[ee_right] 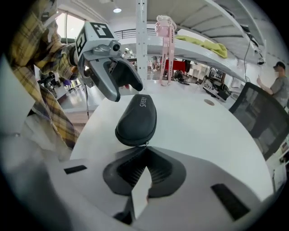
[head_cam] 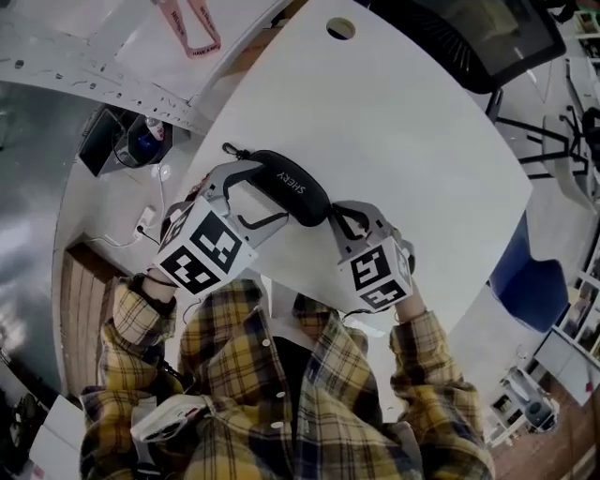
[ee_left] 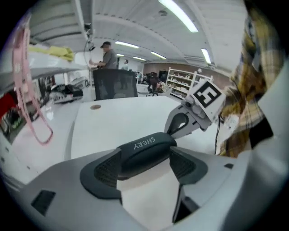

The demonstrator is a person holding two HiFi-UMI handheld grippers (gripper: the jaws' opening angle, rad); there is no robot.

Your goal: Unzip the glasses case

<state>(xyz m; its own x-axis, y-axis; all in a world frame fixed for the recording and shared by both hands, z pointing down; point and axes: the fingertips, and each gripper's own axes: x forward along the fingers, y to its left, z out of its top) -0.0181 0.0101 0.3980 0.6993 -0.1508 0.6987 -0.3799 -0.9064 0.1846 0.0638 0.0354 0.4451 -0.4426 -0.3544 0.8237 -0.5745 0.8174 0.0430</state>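
Note:
A black glasses case (head_cam: pixel 292 187) printed SHERY lies on the white table (head_cam: pixel 403 141). My left gripper (head_cam: pixel 265 192) straddles its left end. In the left gripper view the case (ee_left: pixel 145 149) sits across the gap between the two wide-set pads (ee_left: pixel 106 171), which stand close beside its sides without clearly squeezing it. My right gripper (head_cam: pixel 337 217) is at the case's other end. In the right gripper view its jaws (ee_right: pixel 145 150) are shut to a point on the small metal zipper pull (ee_right: pixel 145 144) at the near tip of the case (ee_right: pixel 137 118).
A pink strap (head_cam: pixel 192 28) hangs from the shelf rack at the table's far left. A black office chair (head_cam: pixel 469 37) stands beyond the table, near a cable hole (head_cam: pixel 340 28). A short cord (head_cam: pixel 230 150) trails from the case's left end. A person (ee_left: pixel 107 54) stands far off.

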